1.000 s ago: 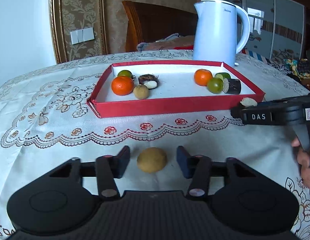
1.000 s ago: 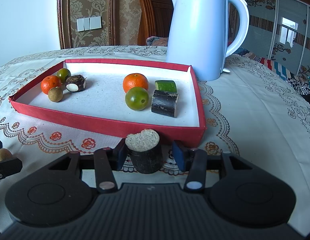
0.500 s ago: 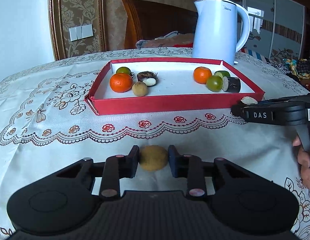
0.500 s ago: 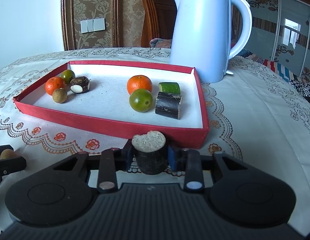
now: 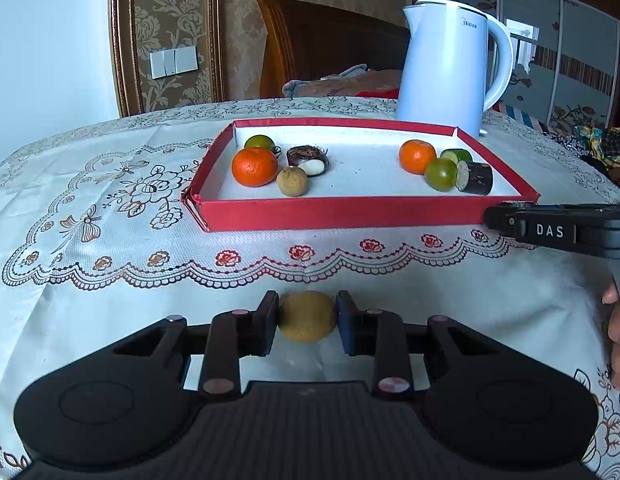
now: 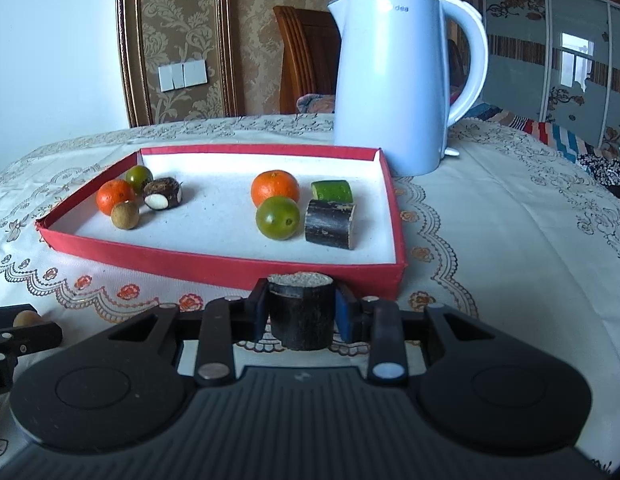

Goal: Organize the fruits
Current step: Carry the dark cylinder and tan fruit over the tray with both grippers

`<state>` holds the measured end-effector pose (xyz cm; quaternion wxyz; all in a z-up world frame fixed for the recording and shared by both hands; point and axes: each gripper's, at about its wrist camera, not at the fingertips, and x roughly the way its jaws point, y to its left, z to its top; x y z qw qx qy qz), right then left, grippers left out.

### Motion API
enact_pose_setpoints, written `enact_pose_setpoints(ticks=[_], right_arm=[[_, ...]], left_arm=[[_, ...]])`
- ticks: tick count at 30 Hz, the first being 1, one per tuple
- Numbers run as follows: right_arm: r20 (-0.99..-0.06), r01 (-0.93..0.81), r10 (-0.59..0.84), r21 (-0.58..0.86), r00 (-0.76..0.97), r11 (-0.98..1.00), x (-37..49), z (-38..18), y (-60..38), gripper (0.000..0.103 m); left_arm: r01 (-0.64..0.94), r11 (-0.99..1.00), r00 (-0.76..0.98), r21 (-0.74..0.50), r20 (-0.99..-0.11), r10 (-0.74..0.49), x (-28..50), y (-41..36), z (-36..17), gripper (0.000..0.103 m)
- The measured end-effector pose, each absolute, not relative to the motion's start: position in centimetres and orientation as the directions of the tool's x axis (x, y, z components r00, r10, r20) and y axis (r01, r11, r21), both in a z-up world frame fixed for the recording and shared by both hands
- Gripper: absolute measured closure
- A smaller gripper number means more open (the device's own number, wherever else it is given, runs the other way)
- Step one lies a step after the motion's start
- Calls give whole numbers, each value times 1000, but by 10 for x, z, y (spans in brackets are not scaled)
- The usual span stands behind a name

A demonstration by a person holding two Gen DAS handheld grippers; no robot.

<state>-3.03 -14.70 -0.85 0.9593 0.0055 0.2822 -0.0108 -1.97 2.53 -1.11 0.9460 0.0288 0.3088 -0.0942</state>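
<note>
Tablecloth [image 5: 110, 240]: white lace with a floral border, covering the tabletop.
Kettle [image 6: 393, 80]: white, upright, just beyond the tray's far right corner.
Tray [image 5: 341, 216]: red-walled with a white floor, mid-tabletop, holding 2 fruit clusters at its left and right ends.
Left gripper [image 5: 307, 316]: level and low over the near edge of the tabletop, pointing at the tray, jaws narrowed onto the brown round fruit [image 5: 307, 317].
Right gripper [image 6: 302, 312]: level, just short of the tray's near right corner, jaws clamped on the dark cane piece [image 6: 302, 316], which stands upright with its pale cut face up.
Right hand [image 5: 619, 344]: partly seen at the right margin, fingers wrapped on the handle.
</note>
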Motion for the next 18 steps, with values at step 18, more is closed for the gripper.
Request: enact_pose_setpoints(ticks=[18], right_arm=[[-478, 36, -22, 20, 878, 999, -39, 13, -149, 72]], left_arm=[[194, 981, 813, -7, -558, -164, 7, 7, 14, 73]])
